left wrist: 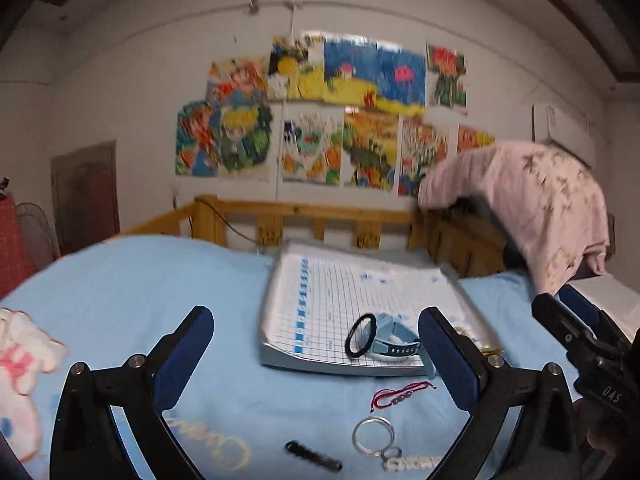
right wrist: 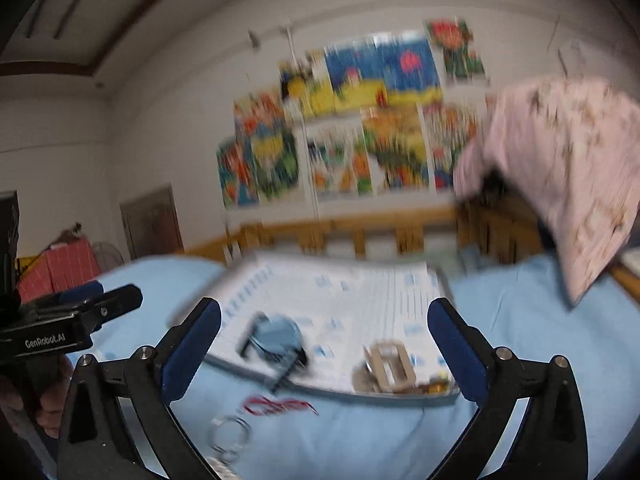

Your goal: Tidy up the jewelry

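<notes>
Above the blue bedsheet [left wrist: 132,280]: both grippers raised, near level, jaws wide, empty.
Left gripper [left wrist: 316,344] frames the watch [left wrist: 394,338] at lower center on the gridded tray [left wrist: 340,364]; right gripper [right wrist: 325,340] likewise.

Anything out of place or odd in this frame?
Some jewelry is off the gridded board: the red cord bracelet, silver ring and black strap lie loose on the blue sheet, while the blue watch sits on the board. Both claws are open and empty.
</notes>
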Available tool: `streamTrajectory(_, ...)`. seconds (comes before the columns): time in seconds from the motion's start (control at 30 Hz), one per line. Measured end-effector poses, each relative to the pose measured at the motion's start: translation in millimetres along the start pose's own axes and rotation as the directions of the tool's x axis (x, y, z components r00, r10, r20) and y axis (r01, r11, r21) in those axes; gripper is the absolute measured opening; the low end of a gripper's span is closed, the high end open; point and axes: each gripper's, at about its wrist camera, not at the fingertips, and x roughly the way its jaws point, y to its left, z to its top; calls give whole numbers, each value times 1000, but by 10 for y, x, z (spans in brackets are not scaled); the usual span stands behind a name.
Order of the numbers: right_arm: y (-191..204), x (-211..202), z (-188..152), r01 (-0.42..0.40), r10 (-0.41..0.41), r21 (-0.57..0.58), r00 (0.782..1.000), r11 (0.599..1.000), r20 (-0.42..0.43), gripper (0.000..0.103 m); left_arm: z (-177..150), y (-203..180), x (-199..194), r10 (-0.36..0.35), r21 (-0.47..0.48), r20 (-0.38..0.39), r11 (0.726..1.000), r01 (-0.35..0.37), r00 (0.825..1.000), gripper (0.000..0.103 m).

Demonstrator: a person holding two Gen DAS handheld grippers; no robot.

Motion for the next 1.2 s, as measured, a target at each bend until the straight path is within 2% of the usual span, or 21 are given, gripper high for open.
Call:
streamTrajectory(0.17,287,-564,123,-33,30,36,997,999,71,102,46,181,-657,11,-11,86,1000,-10,996,103)
streamTrajectory(0.33,500,-1011,46,-110,104,113,993,987,61,102,-98,313,-1163,0,-19,115,1000,2,993,103)
streamTrajectory(0.5,684,-1331,-99,-101,94,89,992,991,80,102,-311,421,-1524,23,-63,133,998,-14,991,103)
streamTrajectory(0.67,742,-1581,-195,-88,81,102,994,991,70,102,-520,499,-1689,49,-93,126,995,-37,991,103)
streamTrajectory(1.0,789,-1861,-389,37,-38,14,994,999,98,102,-769,403,-1747,55,38,119,997,-60,991,103)
streamTrajectory(1.2,692,-1936,-415,77,-77,5,994,997,80,102,-794,428,-1705,66,31,96,997,-69,993,103)
